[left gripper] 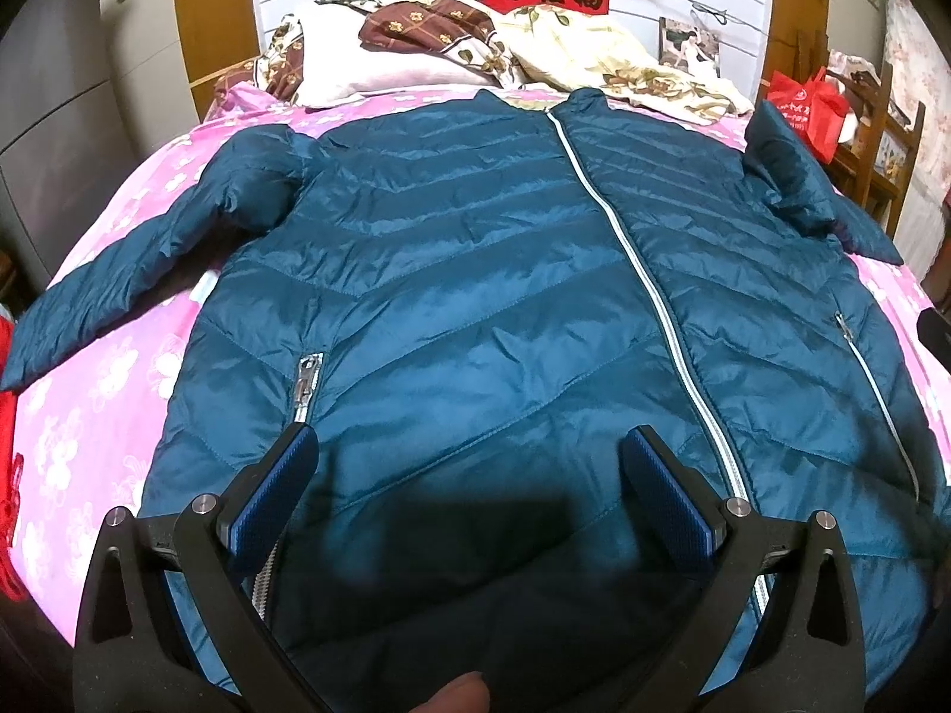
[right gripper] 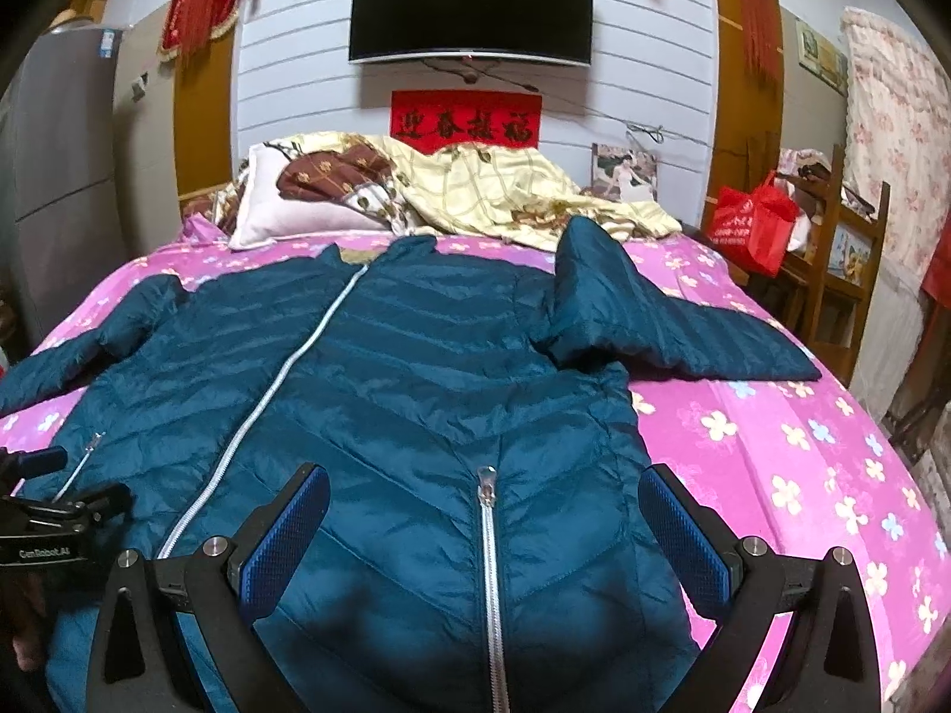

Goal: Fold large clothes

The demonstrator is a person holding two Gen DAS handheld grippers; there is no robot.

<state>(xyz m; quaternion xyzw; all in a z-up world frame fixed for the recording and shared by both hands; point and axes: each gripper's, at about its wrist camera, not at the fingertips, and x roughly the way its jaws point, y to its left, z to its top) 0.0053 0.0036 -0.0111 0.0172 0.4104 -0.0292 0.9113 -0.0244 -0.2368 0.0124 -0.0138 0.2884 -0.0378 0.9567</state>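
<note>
Television [right gripper: 471, 10] in right view only, jacket [left gripper: 475, 309] flat

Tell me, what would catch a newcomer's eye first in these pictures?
A big teal quilted puffer jacket lies spread front-up, zipped, across a bed with a pink flowered sheet, one sleeve bunched up near the shoulder. Both the left gripper and the right gripper hang over its hem, jaws wide apart, holding nothing. Behind, a red banner with Chinese characters hangs under a wall television.
</note>
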